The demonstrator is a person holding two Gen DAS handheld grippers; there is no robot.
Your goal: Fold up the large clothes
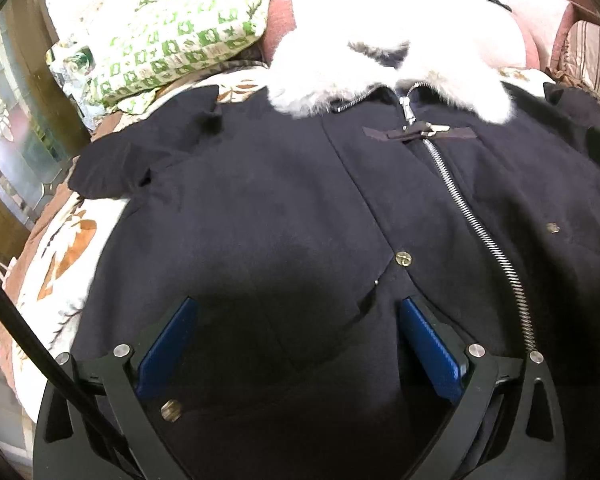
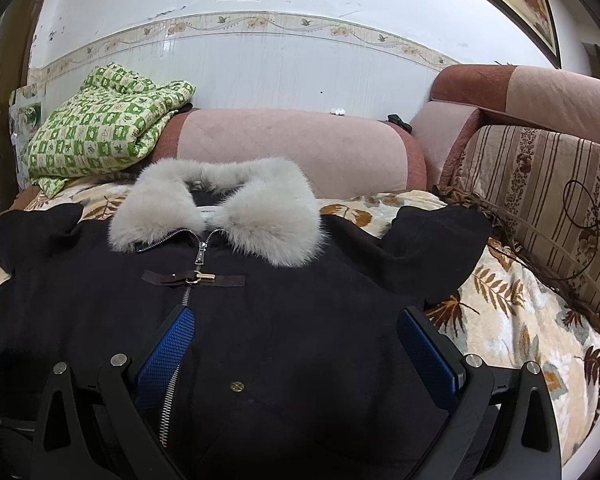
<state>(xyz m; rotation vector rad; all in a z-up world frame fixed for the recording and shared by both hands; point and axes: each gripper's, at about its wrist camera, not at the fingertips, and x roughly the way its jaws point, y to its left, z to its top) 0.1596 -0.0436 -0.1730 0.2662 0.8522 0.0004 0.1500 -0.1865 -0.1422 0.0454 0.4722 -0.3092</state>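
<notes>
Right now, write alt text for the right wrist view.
A black coat with a grey fur collar lies flat, front up, on a leaf-print blanket; the right gripper hovers over it, jaws open. A green quilt sits behind.

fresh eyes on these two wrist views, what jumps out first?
A dark coat lies spread front-up on the leaf-print blanket, filling both views, with a fluffy pale fur collar at its far end. A silver zipper runs down its front under a small buckle strap. The left gripper and right gripper are both open over the coat, holding nothing.
</notes>
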